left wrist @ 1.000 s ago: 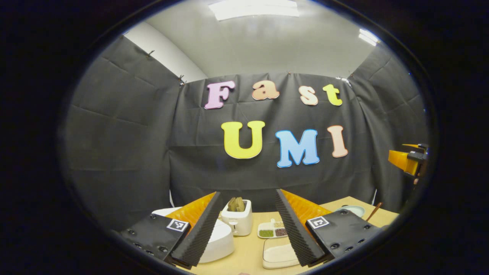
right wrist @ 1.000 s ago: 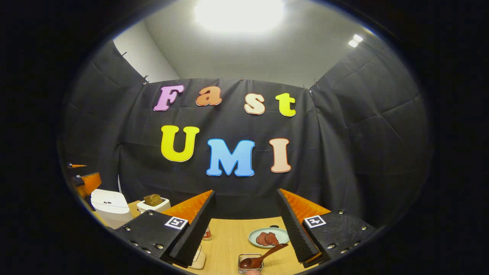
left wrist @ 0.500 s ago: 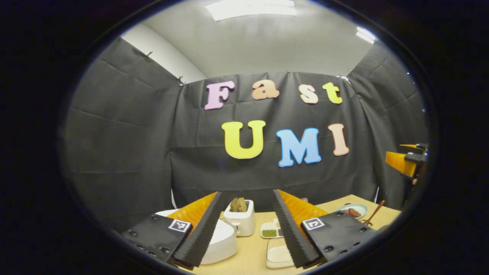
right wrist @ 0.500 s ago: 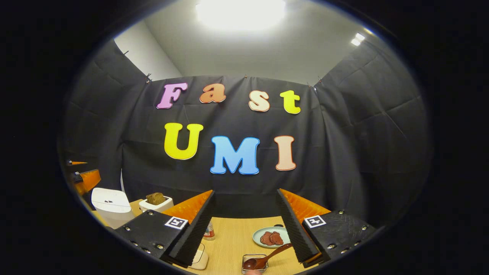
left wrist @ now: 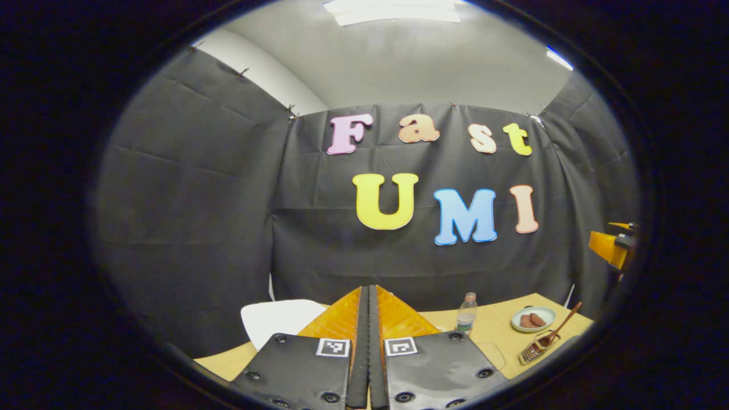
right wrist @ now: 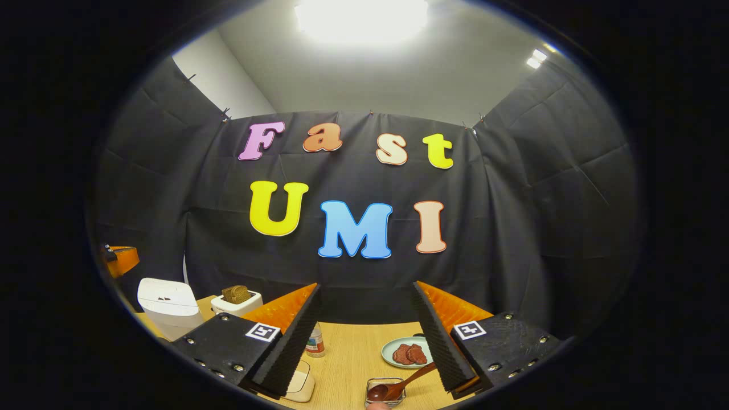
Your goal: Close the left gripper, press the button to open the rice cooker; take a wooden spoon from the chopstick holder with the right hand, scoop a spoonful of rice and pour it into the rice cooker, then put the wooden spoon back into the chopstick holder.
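Left tool [left wrist: 368,319] now closed, fingers pressed flat together with nothing between them, where half a second back they stood apart; first clause of the task done by the look of it. Swung too, so that the white rounded plastic rice cooker [left wrist: 282,322] sits just left of the closed tips in the left gripper view, lid down. Same rice cooker seen in the right gripper view at far left on the pale wooden worktop [right wrist: 353,353], lid shut, a white toaster with brown bread [right wrist: 236,300] just beside it. Button not made out in either view; likely next step a push with the closed tips, calling for a careful line-up. Right tool [right wrist: 364,341] wide open, empty, hardly shifted from a moment ago, hanging above the worktop. Dark wooden spoon [right wrist: 398,386] lying tilted in the small wire chopstick holder [right wrist: 386,392] right below and between the open fingers, untouched. Pale green plate of reddish meat slices [right wrist: 407,353] just behind the holder; small clear bottle [left wrist: 467,313] standing farther left. Rice scooping and pouring not yet begun.
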`<action>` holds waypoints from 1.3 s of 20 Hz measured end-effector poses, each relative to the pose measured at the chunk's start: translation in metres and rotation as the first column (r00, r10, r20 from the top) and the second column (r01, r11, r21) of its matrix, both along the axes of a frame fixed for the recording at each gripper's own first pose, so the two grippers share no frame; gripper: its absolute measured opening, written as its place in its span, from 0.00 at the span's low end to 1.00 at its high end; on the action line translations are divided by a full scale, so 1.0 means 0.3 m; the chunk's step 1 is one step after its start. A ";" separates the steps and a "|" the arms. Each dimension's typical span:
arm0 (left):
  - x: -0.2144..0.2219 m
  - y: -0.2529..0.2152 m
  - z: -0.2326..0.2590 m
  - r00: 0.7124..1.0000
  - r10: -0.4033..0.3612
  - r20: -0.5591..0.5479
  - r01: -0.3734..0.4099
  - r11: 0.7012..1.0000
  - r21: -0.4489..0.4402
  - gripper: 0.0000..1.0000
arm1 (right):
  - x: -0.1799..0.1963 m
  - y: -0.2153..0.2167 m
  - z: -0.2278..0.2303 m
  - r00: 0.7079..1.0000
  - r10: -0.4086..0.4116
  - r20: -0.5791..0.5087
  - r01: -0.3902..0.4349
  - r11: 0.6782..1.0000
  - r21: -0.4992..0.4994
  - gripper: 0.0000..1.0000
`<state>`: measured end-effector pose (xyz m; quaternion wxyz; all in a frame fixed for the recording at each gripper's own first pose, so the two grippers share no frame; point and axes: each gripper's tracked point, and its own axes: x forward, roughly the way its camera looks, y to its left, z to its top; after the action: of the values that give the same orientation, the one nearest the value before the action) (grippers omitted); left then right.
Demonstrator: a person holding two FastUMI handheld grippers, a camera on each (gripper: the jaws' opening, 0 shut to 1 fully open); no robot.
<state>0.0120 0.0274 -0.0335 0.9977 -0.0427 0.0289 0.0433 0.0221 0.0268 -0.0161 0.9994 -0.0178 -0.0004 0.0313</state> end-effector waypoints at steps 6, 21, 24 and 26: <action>0.074 0.113 -0.006 1.000 0.015 -0.002 -0.015 0.999 0.036 0.08 | -0.004 0.032 -0.001 1.000 -0.024 0.000 0.024 1.000 -0.003 0.95; 0.285 0.377 -0.351 0.980 -0.011 -0.199 0.015 1.000 0.021 0.08 | -0.049 0.093 -0.057 0.990 -0.139 -0.035 0.137 0.989 -0.047 0.95; 0.314 0.397 -0.447 0.971 -0.022 -0.237 0.028 0.999 0.024 0.08 | -0.051 0.107 -0.071 0.987 -0.156 -0.048 0.153 0.986 -0.065 0.95; 0.323 0.415 -0.509 0.963 -0.027 -0.268 0.031 0.999 0.010 0.08 | -0.061 0.111 -0.067 0.985 -0.169 -0.044 0.165 0.984 -0.072 0.95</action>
<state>0.1089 0.1520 -0.1862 0.9854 -0.0292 0.1640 0.0344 0.0039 0.0600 -0.0363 0.9970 -0.0509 0.0272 -0.0521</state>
